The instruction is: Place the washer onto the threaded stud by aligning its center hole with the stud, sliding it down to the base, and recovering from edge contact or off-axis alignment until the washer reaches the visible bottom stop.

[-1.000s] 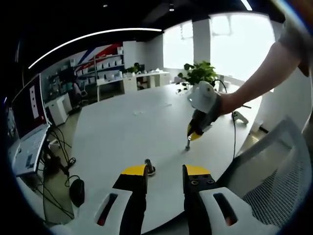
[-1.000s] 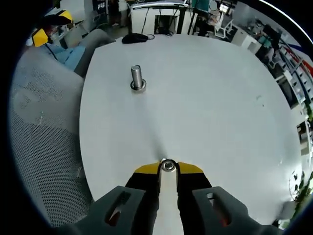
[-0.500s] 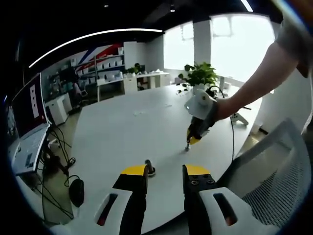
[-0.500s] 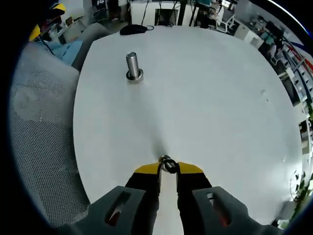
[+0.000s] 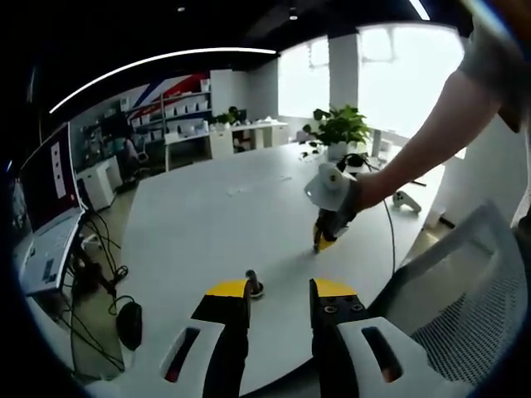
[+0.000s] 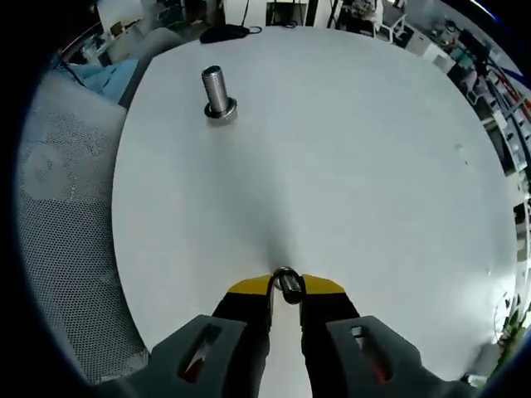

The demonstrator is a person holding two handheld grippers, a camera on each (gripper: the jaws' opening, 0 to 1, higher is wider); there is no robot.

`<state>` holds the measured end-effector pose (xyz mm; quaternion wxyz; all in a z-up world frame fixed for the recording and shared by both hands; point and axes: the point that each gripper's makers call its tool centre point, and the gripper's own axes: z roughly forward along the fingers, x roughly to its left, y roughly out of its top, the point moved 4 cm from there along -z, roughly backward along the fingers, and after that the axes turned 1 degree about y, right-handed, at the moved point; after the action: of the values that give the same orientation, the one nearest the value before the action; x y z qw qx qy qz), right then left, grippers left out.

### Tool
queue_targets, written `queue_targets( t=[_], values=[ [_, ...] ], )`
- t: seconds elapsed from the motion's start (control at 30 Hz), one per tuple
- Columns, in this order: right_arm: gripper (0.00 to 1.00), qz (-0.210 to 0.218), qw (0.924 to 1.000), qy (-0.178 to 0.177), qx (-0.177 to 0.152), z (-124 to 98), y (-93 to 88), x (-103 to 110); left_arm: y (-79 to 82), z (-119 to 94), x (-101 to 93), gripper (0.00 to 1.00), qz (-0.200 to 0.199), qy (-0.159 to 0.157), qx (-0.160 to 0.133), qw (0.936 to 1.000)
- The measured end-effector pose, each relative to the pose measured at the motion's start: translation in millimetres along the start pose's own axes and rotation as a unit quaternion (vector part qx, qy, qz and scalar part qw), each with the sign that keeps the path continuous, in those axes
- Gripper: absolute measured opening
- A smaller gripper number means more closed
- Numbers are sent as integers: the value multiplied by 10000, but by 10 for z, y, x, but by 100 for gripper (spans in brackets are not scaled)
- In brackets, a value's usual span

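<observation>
Fingers of the right gripper pinch the washer on edge between their yellow tips, just above the counter. In the left gripper view the same gripper hangs over the middle of the counter with a person's arm reaching in from the right.

The left gripper sits low at the near edge with its fingers a narrow gap apart and nothing between them. The stud stands just beyond them; in the right gripper view it is upright on its base, far and to the left, well apart from the washer.

Risks from here, as I judge them: the washer is held on edge, so it must be turned flat before it meets the stud; if it arrives tilted, its rim will catch on the threads and jam partway. A small thin ring in a tip pinch could also slip or spin out during the carry. Coming in off-axis would land the washer's face on the stud's top instead of the hole. The stud looks free-standing, so a sideways knock might tip it.

Against the earlier frames, the right gripper has lifted off the counter and drawn nearer the left one, and the washer, which lay face-up between the tips, now stands on edge. The stud has stayed put.
</observation>
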<state>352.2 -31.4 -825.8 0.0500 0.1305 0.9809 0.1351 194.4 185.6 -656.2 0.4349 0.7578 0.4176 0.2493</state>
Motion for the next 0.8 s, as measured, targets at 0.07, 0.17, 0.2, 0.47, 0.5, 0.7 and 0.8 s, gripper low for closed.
queue_targets(
  t=[0.07, 0.17, 0.2, 0.47, 0.5, 0.7, 0.8],
  values=[
    [14, 26, 10000, -10, -34, -4, 8, -14, 1, -1, 0, 26, -8, -1, 6, 10000],
    [14, 154, 9999, 29, -27, -3, 6, -14, -3, 6, -2, 26, -15, -19, 13, 10000],
    [14, 170, 9998, 39, -28, 2, 11, -23, -4, 9, -4, 26, -18, -33, 16, 10000],
    [16, 291, 9995, 30, -122, 4, -12, -36, -18, 19, -34, 26, 14, -91, 85, 9999],
    [17, 311, 9994, 33, -138, 0, -16, -35, -21, 24, -38, 26, 27, -107, 98, 9999],
    [20, 389, 9988, -19, -286, -72, -38, -16, -23, 24, -37, 26, -7, -139, 104, 9998],
    [26, 351, 9981, -190, -467, -165, -45, 0, -24, 22, -30, 26, -47, -147, 90, 9998]
  ],
)
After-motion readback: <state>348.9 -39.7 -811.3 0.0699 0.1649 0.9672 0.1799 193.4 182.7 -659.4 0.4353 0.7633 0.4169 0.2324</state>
